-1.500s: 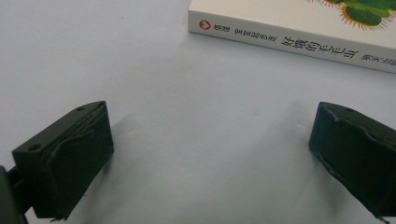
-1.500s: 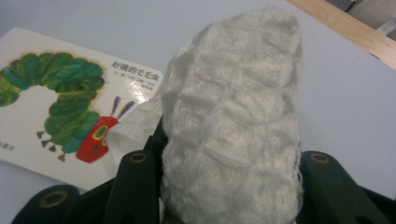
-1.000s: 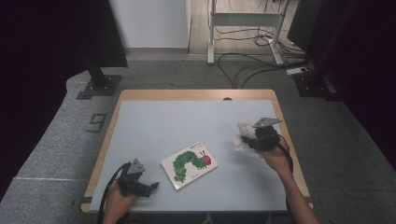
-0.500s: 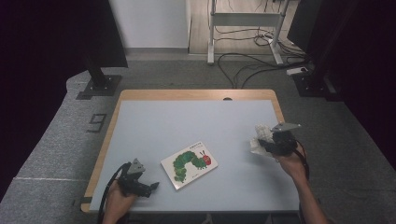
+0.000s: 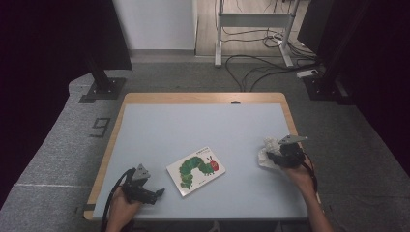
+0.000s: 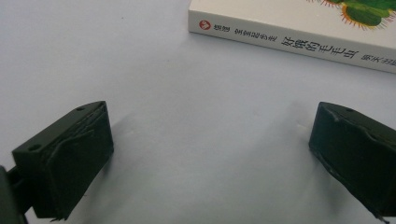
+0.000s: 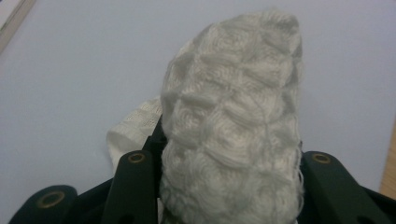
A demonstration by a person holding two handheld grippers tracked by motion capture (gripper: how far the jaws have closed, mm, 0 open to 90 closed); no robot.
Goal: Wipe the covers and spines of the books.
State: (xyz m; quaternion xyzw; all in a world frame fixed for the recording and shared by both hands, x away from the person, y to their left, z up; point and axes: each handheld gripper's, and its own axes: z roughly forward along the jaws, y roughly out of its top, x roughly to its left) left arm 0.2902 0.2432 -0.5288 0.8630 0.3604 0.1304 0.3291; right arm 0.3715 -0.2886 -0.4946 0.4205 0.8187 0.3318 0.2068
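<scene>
At the near left edge of the worktop (image 5: 203, 121), the left tongs (image 5: 155, 193) lie low in the person's left hand (image 5: 121, 210), their jaws standing wide apart with bare pale-blue surface between them. In the left gripper view the spine of a picture book (image 6: 299, 35) runs just beyond those jaws, apart from both.

From above, that book (image 5: 196, 170) lies flat near the middle of the front half, turned at an angle, its white cover showing a green caterpillar with a red head. It sits between the two hands, nearer the left one, and touches neither.

At the right, close to the wooden side edge, the right tongs (image 5: 271, 153) are clamped on a crumpled white cloth (image 5: 265, 155); the right gripper view shows the knitted, waffle-textured cloth (image 7: 233, 135) bulging up between the two black jaws and pressed by both. A loose part of it hangs toward the worktop on the book's side. The right hand (image 5: 297, 174) comes in behind it.

Beyond the far edge are grey carpet, a black stand foot (image 5: 104, 89) at left, and a white frame (image 5: 251, 29) with cables (image 5: 256, 63) on the floor.
</scene>
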